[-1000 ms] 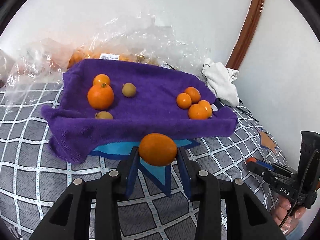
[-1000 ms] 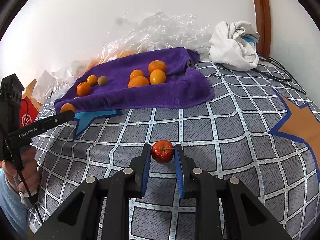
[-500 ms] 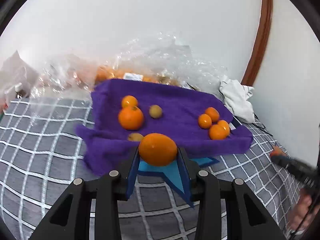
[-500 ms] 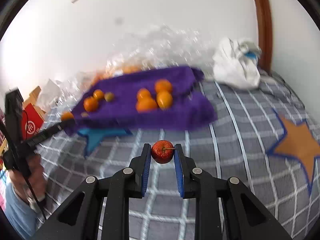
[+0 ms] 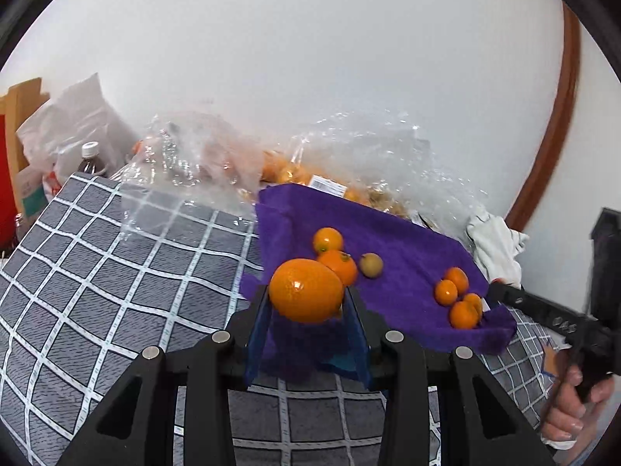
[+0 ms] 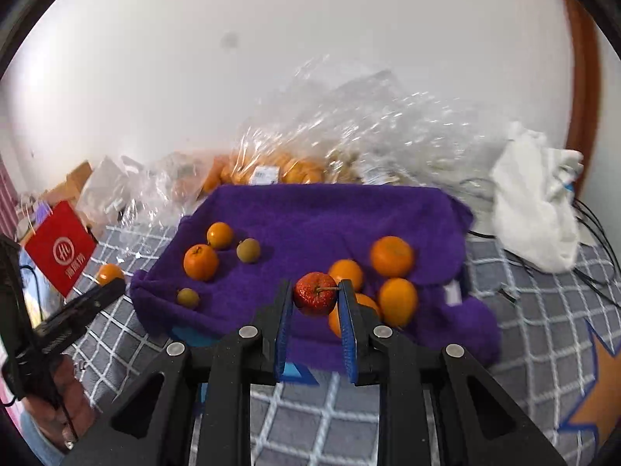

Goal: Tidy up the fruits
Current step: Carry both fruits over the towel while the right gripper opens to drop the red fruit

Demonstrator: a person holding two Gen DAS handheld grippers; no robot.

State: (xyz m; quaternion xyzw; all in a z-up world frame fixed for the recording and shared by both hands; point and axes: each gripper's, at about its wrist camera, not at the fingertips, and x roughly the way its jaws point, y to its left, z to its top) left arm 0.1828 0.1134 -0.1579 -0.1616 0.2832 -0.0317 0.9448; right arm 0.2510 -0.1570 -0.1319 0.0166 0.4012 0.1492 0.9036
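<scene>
My left gripper point(image 5: 306, 299) is shut on a large orange point(image 5: 306, 289) and holds it above the near left edge of the purple towel point(image 5: 407, 248). My right gripper point(image 6: 315, 297) is shut on a small red fruit point(image 6: 314, 293) with a stem, held over the towel's point(image 6: 330, 213) front edge. On the towel lie two oranges point(image 6: 200, 261) and a small brown fruit point(image 6: 248, 250) at the left, another brown fruit point(image 6: 188, 297) near the front, and several oranges point(image 6: 392, 255) at the right.
Clear plastic bags point(image 6: 349, 136) with more oranges sit behind the towel against the wall. A white cloth point(image 6: 539, 198) lies at the right with cables. A red paper bag point(image 6: 60, 248) and a bottle point(image 5: 91, 157) stand at the left. The grey checked bedcover point(image 5: 116, 272) surrounds the towel.
Both grippers have lifted and moved forward toward the towel with their fruits still held. The left view has swung left, and the right gripper now sits over the towel's front edge.
</scene>
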